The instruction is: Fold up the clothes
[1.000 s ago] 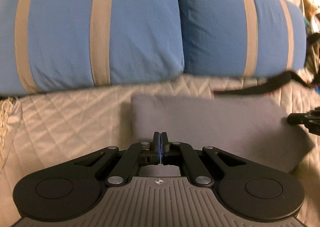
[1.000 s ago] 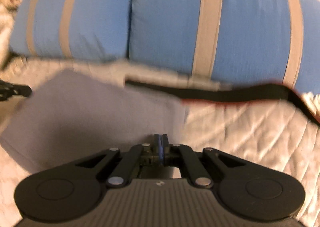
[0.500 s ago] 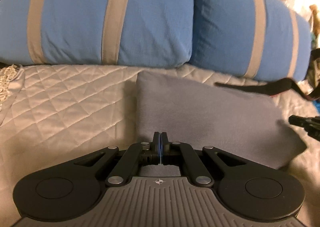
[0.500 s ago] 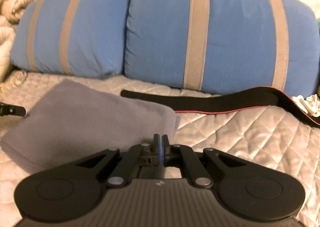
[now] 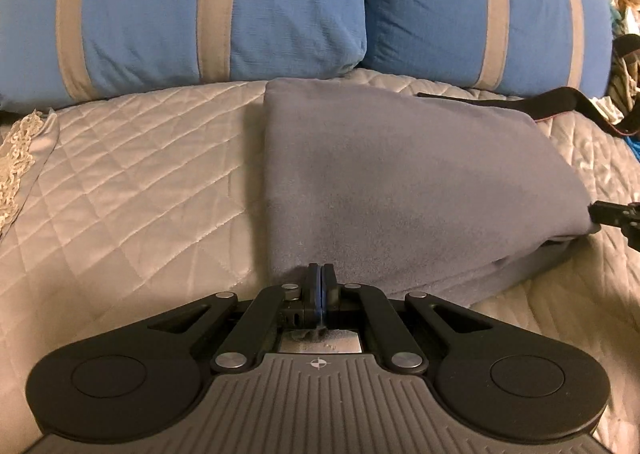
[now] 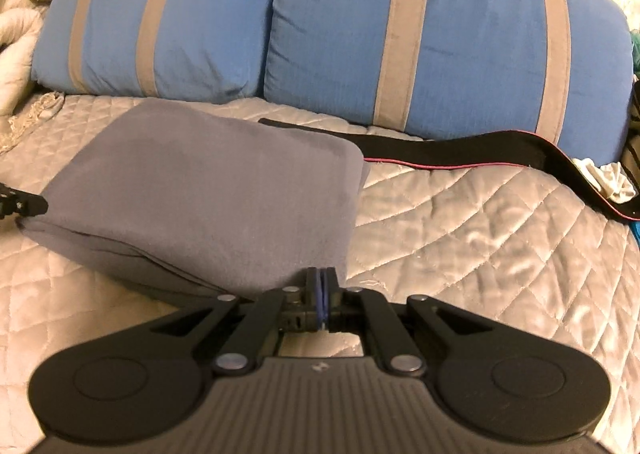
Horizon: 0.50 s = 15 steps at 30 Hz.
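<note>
A: Where's the cloth (image 5: 400,190)?

B: On the quilt (image 5: 132,182), just in front of the two blue pillows (image 5: 224,10). It's grey, folded into a thick slab, and both grippers hold its near edge, one at each near corner.

A: And the fingers?

B: The left gripper (image 5: 321,282) is pinched tight on the left near corner; grey fabric shows bunched behind the pads. The right gripper (image 6: 322,286) is just as narrow at the right near corner, and I judge it clamps the hem too, though the cloth in its bite is harder to see.

A: So how to do the fold well?

B: Lift both corners evenly, carry them straight toward the pillows, and lay the near edge on the far edge. Keep the corners level with each other so the layers underneath don't slide or skew.

A: Anything in the way?

B: A black strap (image 6: 460,154) with a red trim lies just behind the cloth's far right corner, touching or nearly so. The fold could land on it. A white rag (image 6: 604,178) sits farther right, well clear.
</note>
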Each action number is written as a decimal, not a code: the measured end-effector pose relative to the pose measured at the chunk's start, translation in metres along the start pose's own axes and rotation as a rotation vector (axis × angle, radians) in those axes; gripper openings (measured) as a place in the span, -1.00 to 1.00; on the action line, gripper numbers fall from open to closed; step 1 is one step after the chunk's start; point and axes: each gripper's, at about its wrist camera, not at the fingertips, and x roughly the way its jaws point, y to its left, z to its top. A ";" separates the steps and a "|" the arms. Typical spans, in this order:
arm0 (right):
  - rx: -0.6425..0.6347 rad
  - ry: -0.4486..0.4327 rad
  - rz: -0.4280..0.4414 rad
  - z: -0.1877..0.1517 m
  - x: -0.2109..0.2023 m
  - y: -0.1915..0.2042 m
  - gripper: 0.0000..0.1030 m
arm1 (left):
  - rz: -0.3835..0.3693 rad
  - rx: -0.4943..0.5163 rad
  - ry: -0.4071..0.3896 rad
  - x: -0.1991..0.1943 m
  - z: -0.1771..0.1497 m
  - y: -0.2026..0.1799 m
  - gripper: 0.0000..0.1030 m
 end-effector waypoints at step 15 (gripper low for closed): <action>-0.012 -0.196 0.090 -0.004 -0.040 0.029 -0.94 | -0.021 -0.029 -0.138 -0.047 -0.029 -0.022 -0.99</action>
